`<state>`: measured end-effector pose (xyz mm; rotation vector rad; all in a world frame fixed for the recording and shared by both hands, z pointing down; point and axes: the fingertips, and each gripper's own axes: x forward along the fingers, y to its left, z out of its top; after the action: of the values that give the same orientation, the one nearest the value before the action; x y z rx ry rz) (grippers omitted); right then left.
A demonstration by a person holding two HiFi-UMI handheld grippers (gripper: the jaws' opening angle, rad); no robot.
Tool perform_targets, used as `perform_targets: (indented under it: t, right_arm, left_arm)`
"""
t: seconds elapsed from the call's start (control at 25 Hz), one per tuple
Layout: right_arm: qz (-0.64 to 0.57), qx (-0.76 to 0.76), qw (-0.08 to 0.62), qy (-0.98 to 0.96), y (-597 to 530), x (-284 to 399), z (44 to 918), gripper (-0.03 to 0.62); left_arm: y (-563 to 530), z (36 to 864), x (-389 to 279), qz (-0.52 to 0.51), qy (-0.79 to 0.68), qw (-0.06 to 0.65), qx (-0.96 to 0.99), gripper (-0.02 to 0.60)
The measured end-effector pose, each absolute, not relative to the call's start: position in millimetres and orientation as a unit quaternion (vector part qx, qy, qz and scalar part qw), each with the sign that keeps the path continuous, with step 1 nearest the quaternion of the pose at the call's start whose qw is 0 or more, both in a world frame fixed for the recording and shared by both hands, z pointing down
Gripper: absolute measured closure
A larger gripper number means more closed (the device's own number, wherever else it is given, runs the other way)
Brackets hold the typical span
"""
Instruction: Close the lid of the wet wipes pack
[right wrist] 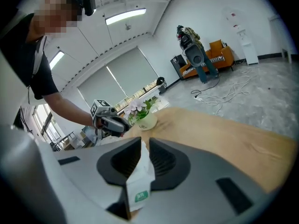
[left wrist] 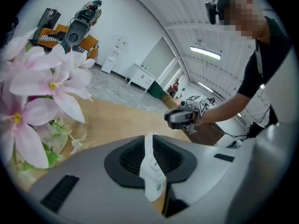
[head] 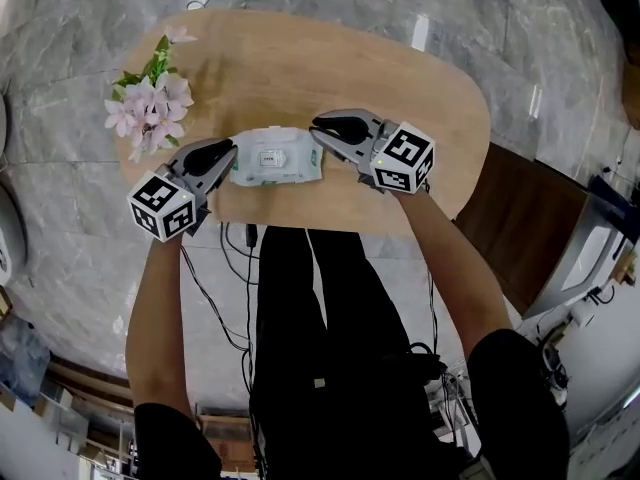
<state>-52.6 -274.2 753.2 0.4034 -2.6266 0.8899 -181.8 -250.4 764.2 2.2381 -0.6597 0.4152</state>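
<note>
The white wet wipes pack (head: 272, 156) lies near the front edge of the wooden table (head: 400, 78), its rectangular lid flat on top. My left gripper (head: 228, 160) is shut on the pack's left end. In the left gripper view the white wrapper edge (left wrist: 152, 174) is pinched between the dark pads. My right gripper (head: 322, 130) is shut on the pack's right end, and the right gripper view shows that wrapper edge (right wrist: 138, 186) squeezed between its pads. Each gripper appears across the table in the other's view: the right gripper (left wrist: 180, 118) and the left gripper (right wrist: 114, 123).
A small pot of pink flowers (head: 150, 103) stands at the table's left, close to my left gripper, and fills the left of the left gripper view (left wrist: 37, 92). The person's legs and cables are below the table's front edge. Bare wood lies behind the pack.
</note>
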Motion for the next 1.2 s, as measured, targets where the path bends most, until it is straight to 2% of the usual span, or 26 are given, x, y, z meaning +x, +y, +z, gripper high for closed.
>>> perform_targets:
  t: [0.4, 0.88, 1.2]
  right_arm:
    - [0.327, 0.102, 0.175, -0.923, -264, -69, 797, 0.539]
    - [0.329, 0.095, 0.168, -0.924, -263, -77, 805, 0.540]
    - [0.329, 0.090, 0.164, -0.926, -262, -79, 799, 0.571]
  left_arm:
    - [-266, 797, -162, 0.182, -0.220, 0.365, 0.886, 0.529]
    - [-269, 811, -154, 0.197, -0.200, 0.358, 0.890, 0.538]
    - [-267, 809, -152, 0.204, -0.194, 0.356, 0.891, 0.549]
